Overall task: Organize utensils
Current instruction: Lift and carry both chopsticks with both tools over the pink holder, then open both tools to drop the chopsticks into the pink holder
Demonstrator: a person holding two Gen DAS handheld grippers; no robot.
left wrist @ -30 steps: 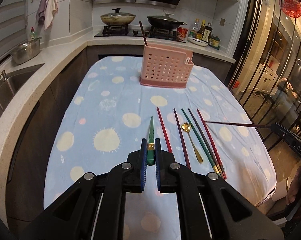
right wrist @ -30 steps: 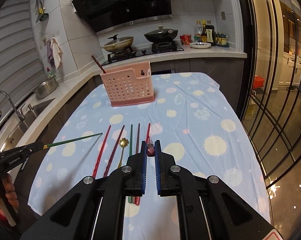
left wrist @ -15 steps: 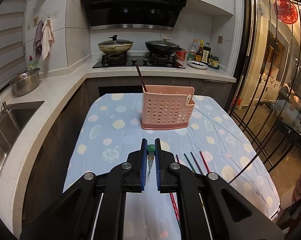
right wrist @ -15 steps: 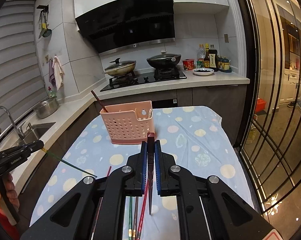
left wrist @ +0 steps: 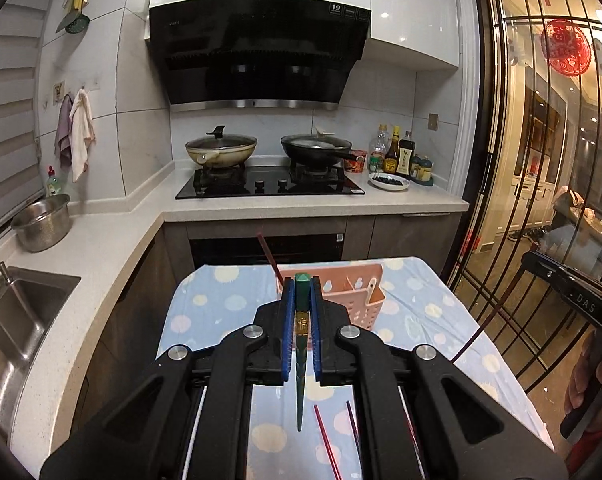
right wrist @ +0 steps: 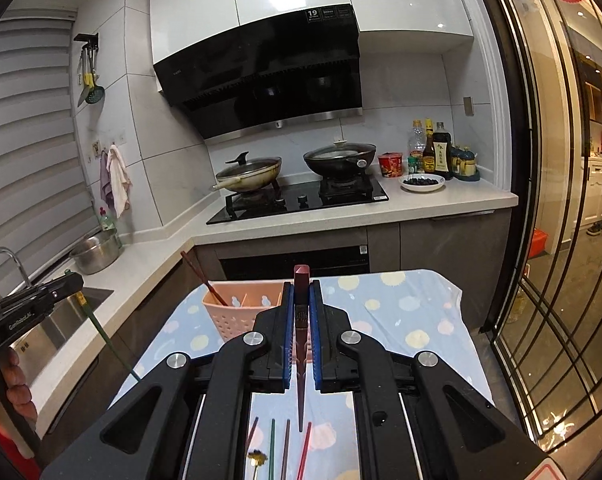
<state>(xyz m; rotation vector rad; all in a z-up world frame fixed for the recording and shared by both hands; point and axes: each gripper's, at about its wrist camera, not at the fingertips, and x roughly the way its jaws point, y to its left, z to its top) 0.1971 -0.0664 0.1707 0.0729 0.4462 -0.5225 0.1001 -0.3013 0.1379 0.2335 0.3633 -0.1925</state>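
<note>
Holding one chopstick in each gripper, you are mid-carry and nothing new has reached the pink utensil basket (left wrist: 343, 294) yet. Green chopstick (left wrist: 299, 364): clamped near its thick end by the closed jaws of the left gripper (left wrist: 299, 300), thin end hanging down and back toward the camera, clear of the surface. Dark red chopstick (right wrist: 301, 344): gripped the same way in the shut jaws of the right gripper (right wrist: 301, 300), tip pointing down, also clear of the surface. The basket stands upright at the far end of the spotted tablecloth (right wrist: 405, 316), ahead of and below both grippers; neither chopstick is over a compartment as far as either view shows. Done so far, by judgement: one dark chopstick (right wrist: 199, 278) already leans in the basket's left compartment. Left to do: drop the two held sticks in, then collect what lies on the cloth near you. The right wrist view shows four loose chopsticks (right wrist: 287, 452) and a small gold spoon (right wrist: 257, 458) there. Estimate: early in the task, most pieces still out.
</note>
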